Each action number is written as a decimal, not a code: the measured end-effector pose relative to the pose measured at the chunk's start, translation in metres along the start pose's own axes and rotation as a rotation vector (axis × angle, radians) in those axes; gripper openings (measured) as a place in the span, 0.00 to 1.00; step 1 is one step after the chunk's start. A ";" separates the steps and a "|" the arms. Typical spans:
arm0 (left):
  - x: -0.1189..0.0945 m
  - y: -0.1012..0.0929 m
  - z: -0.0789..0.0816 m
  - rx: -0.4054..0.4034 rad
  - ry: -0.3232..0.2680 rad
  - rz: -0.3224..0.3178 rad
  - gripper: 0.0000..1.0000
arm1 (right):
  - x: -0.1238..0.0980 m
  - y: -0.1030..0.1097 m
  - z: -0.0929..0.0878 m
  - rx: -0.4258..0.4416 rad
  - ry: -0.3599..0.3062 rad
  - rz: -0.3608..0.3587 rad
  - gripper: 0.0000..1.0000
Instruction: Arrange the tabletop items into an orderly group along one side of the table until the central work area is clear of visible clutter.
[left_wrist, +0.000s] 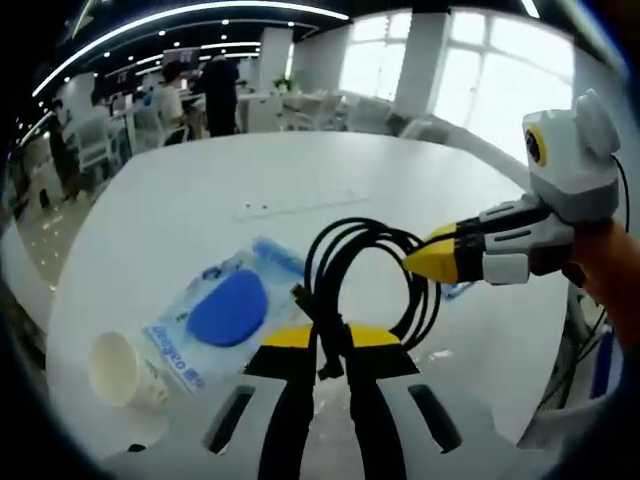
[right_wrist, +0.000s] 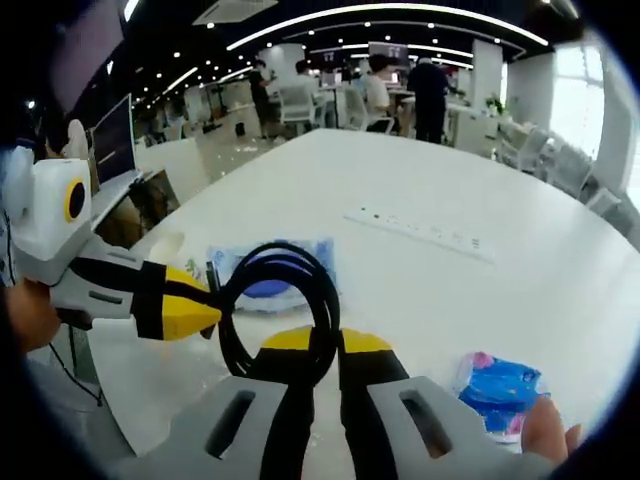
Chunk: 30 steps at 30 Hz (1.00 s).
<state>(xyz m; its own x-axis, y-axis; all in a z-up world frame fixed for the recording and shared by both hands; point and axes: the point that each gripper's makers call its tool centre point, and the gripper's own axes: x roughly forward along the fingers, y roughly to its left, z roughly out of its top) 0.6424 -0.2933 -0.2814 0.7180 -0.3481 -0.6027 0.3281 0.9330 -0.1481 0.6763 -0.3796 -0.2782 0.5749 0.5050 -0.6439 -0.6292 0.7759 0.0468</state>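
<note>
In the left gripper view, the left gripper (left_wrist: 333, 352) pinches a glossy black coiled cable (left_wrist: 365, 275) between its yellow-tipped fingers, the loop standing above the smooth white bench (left_wrist: 300, 180). The right gripper (left_wrist: 425, 258) clamps the coil's far side. A flat blue packet (left_wrist: 225, 310) and tipped paper cup (left_wrist: 120, 370) lie nearby.

In the right gripper view, the loop rises upright, and a crinkled blue pouch (right_wrist: 500, 388) lies near the bench edge; the far surface lies bare.
</note>
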 end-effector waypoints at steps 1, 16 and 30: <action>0.000 -0.006 0.001 0.007 0.000 -0.009 0.08 | -0.004 -0.002 -0.002 0.005 0.000 -0.001 0.07; 0.005 -0.082 -0.007 0.120 0.033 -0.136 0.08 | -0.068 -0.034 -0.050 0.037 0.039 -0.060 0.07; 0.015 -0.145 -0.048 0.186 0.125 -0.229 0.08 | -0.106 -0.051 -0.116 0.086 0.133 -0.087 0.07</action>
<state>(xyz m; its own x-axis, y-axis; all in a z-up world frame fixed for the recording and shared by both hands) 0.5761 -0.4297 -0.3060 0.5355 -0.5224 -0.6636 0.5870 0.7951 -0.1522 0.5865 -0.5166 -0.3009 0.5472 0.3840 -0.7437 -0.5296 0.8469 0.0475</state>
